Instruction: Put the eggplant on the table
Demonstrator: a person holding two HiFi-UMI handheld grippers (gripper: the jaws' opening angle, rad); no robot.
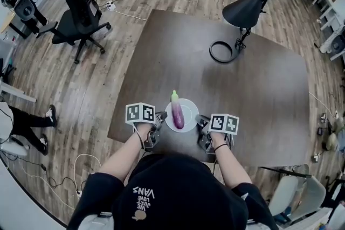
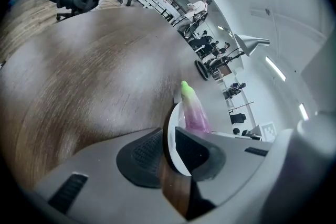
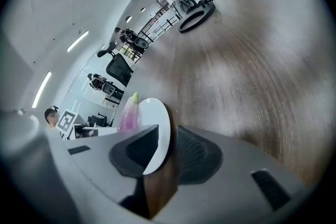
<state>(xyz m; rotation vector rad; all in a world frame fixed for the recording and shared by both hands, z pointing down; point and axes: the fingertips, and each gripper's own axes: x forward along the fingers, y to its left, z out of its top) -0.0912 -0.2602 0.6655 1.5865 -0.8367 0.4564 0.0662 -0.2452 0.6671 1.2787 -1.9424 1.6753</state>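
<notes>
At the near edge of the dark wooden table, the person holds a small white plate from both sides. The left gripper is clamped on the plate's left rim, which sits pinched between its two dark pads. The right gripper grips the opposite rim in the same way. I cannot tell whether the plate rests on the wood or is lifted just off it.

The eggplant lies on the plate between the two grippers. Its long axis runs from the near edge towards the far edge. The purple body is closer to the person, and the green stem end points away, reaching just past the plate's far rim.

Well beyond it, towards the far right corner, stands a black desk lamp with a ring-shaped base.
</notes>
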